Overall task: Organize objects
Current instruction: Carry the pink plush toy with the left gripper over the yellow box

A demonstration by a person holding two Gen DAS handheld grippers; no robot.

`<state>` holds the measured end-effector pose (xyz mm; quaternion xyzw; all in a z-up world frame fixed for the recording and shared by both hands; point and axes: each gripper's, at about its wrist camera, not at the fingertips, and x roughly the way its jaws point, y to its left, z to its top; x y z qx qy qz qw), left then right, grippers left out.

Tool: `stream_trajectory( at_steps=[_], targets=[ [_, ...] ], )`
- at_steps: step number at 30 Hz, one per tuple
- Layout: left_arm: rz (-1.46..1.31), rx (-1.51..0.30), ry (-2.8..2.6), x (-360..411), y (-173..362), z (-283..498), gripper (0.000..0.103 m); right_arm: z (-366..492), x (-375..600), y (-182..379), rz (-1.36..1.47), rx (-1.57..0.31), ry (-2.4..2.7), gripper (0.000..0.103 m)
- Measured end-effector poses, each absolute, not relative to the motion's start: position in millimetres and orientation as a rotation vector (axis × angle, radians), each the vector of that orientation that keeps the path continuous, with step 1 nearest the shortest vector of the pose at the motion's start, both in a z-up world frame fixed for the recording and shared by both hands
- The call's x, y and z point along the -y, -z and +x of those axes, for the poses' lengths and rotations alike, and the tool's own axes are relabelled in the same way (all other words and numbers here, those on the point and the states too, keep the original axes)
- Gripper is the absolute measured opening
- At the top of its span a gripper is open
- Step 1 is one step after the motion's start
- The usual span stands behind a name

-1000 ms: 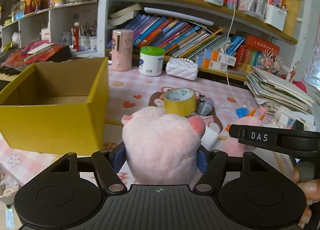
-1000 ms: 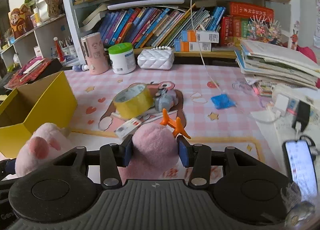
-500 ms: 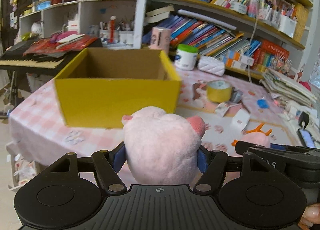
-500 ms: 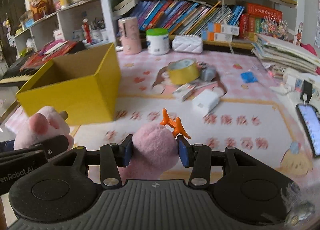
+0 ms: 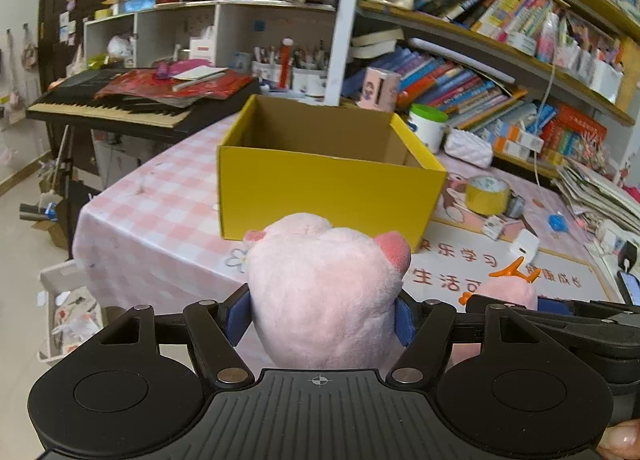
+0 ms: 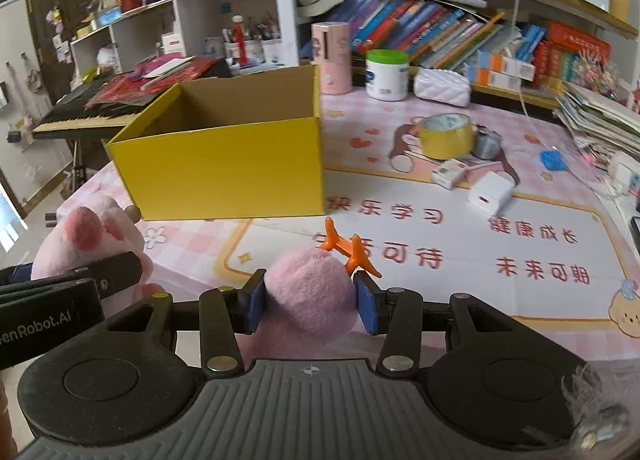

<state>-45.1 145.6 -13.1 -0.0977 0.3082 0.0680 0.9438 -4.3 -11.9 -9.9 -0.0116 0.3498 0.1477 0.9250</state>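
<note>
Pink plush toy (image 5: 324, 292) fills the lower centre of the left wrist view, clamped at both sides by the left hand-held gripper (image 5: 322, 318), its ears toward the yellow box (image 5: 320, 187) at mid-frame. At lower centre of the right wrist view, the right hand-held gripper (image 6: 311, 302) is closed on a second pink plush toy with orange feet (image 6: 308, 292), feet pointing up and away. The box stands open-topped on the checked tabletop (image 6: 400, 131); tape roll (image 6: 446, 135) sits right of it.
</note>
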Motion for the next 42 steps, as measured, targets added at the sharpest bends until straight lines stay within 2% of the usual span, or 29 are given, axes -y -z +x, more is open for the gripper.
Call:
stream_trajectory(
  at_steps=[22, 42],
  targets=[
    [-0.198, -0.624, -0.126, -166, 15, -50, 0.069, -10, -17, 12, -0.037, -0.726, -0.317, 0.043],
    [-0.151, -0.53, -0.132, -178, -2, -36, 0.069, 10, -34, 3, -0.053, -0.689, -0.337, 0.043]
  ],
)
